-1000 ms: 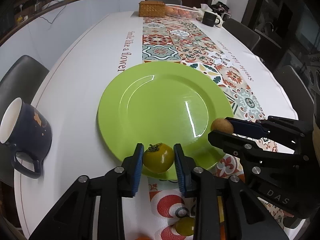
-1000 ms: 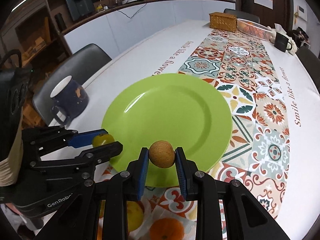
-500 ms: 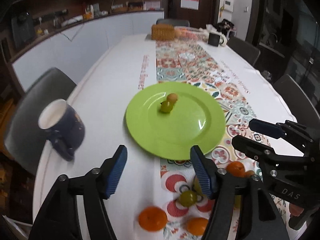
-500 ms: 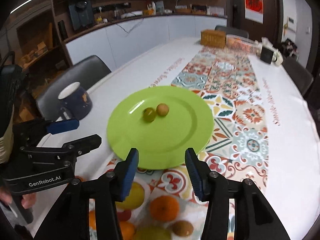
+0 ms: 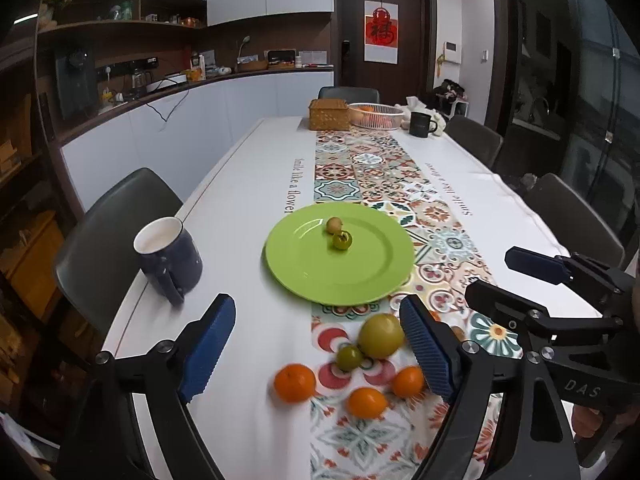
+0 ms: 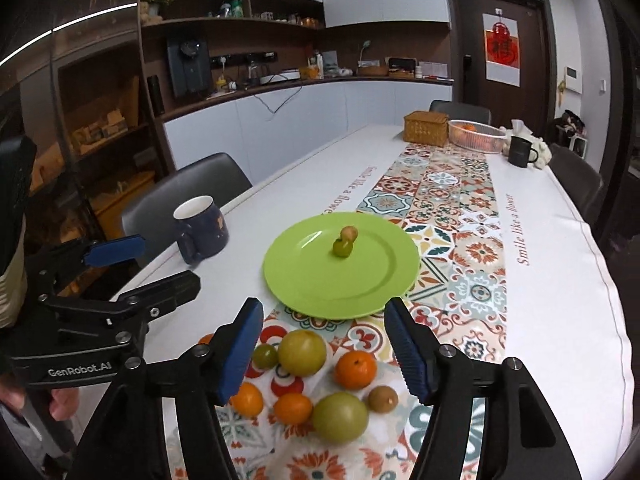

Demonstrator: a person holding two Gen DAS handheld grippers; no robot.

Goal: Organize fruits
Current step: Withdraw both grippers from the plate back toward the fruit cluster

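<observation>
**Green plate holds two fruits; loose pile waits near both grippers**

White cloth with a tiled runner covered the long table, and on it, toward the middle, sat the green plate. A dark blue mug stood to the left of the plate, well apart from it. On the plate lay a small green tomato touching a smaller brown fruit just beyond it.

Near the camera, short of the plate's near rim, the rest of the fruit lay loose on the runner: in the right wrist view a large yellow-green fruit, a second large green one, three or more oranges, among them one on the right, a small green tomato and a little brown fruit.

The left gripper had its jaws opening, wide apart, with nothing clamped; the pile showed between and below its fingers. The right gripper was likewise opening and empty, the pile framed between its blue pads.

Judging from this, the next pick lies below and just ahead of both grippers. The round fruits offer no long axis to align with. The right gripper seems centred over the pile, while the left sits toward its left side, nearer the leftmost orange.
</observation>
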